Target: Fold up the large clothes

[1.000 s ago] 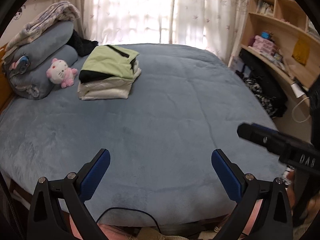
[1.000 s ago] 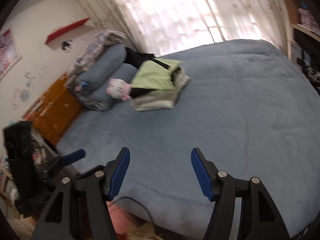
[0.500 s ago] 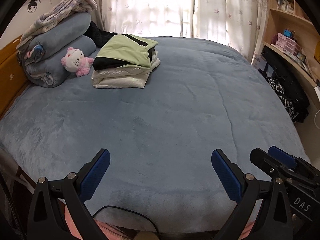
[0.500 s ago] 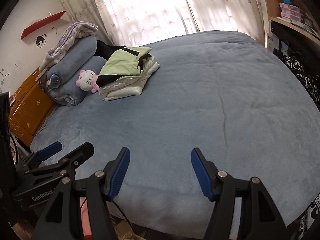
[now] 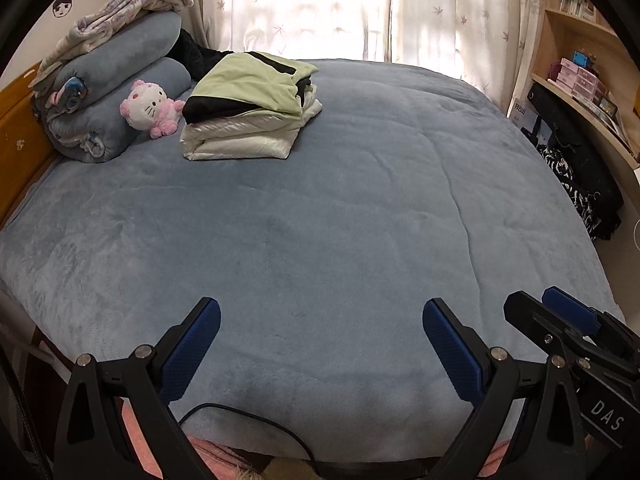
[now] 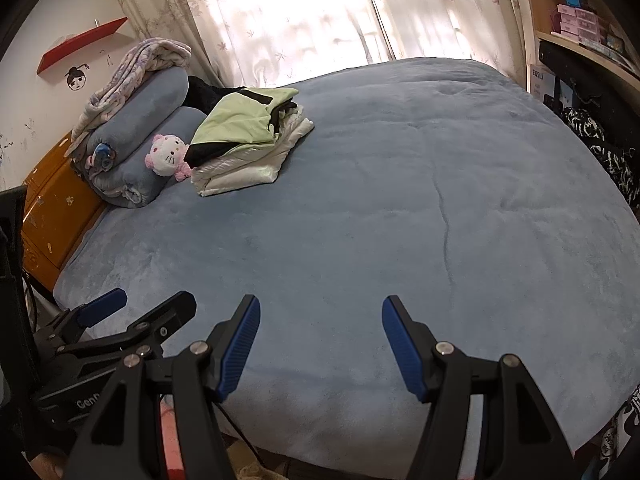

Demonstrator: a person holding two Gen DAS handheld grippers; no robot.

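I hold both tongs over the near edge of the blue bed (image 5: 320,220), side by side. My left gripper (image 5: 320,340) is spread with nothing between its pads, and my right gripper (image 6: 320,340) is likewise spread and empty. The folded stack of clothes (image 5: 248,112), green on white, sits far off by the rolled bedding (image 5: 112,92) and the plush toy (image 5: 150,106). I judge I'm between garments. The next one may be the dark heap (image 5: 580,184) under the shelves at right, though I can't be sure; I'd need to fetch it and spread it flat.
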